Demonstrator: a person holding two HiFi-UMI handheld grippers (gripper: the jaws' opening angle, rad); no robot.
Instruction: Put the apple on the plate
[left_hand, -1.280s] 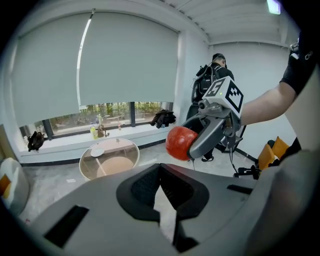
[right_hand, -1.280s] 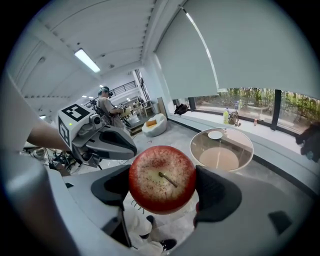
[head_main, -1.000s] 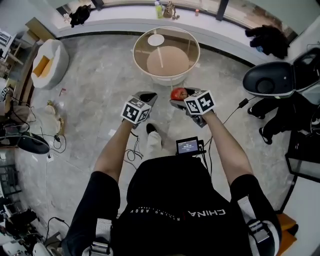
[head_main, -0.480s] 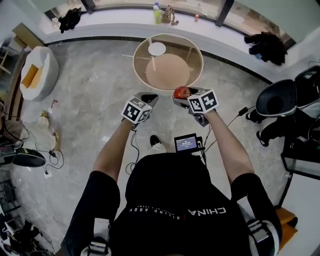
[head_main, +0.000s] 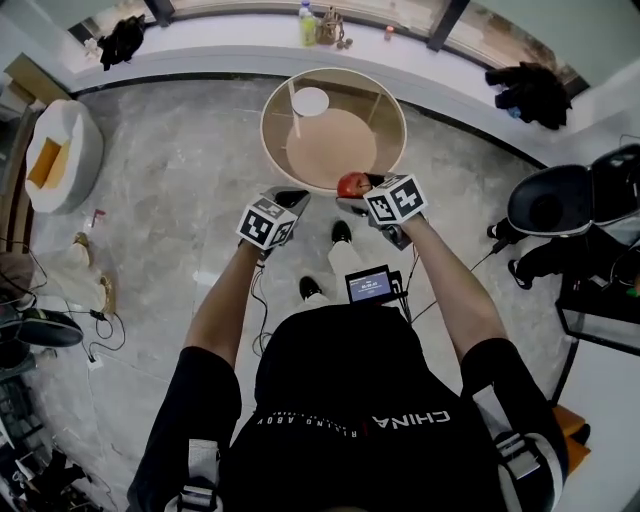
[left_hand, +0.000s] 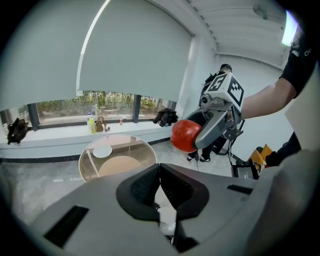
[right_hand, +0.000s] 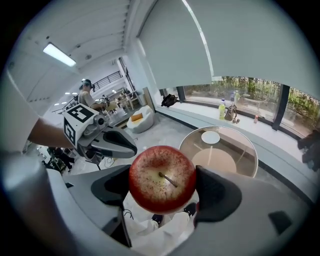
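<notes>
A red apple (head_main: 350, 184) (right_hand: 162, 178) is clamped between the jaws of my right gripper (head_main: 357, 195), held in the air just short of the near rim of a round glass table (head_main: 385, 95). A small white plate (head_main: 310, 101) (right_hand: 210, 137) lies on the far left part of that table. My left gripper (head_main: 292, 197) (left_hand: 159, 172) hovers beside the right one, to its left, jaws shut on nothing. In the left gripper view the apple (left_hand: 184, 135) shows in the other gripper's jaws, with the plate (left_hand: 103, 151) beyond.
The table has a round wooden lower shelf (head_main: 331, 146). A bottle (head_main: 306, 22) and small items stand on the window ledge behind. A white armchair (head_main: 50, 155) sits far left and a dark chair (head_main: 555, 200) right. Cables (head_main: 262, 300) lie on the floor by my feet.
Both grippers have moved forward together toward the glass table, the apple still held in the right one. The table's near rim is now close to the grippers.
</notes>
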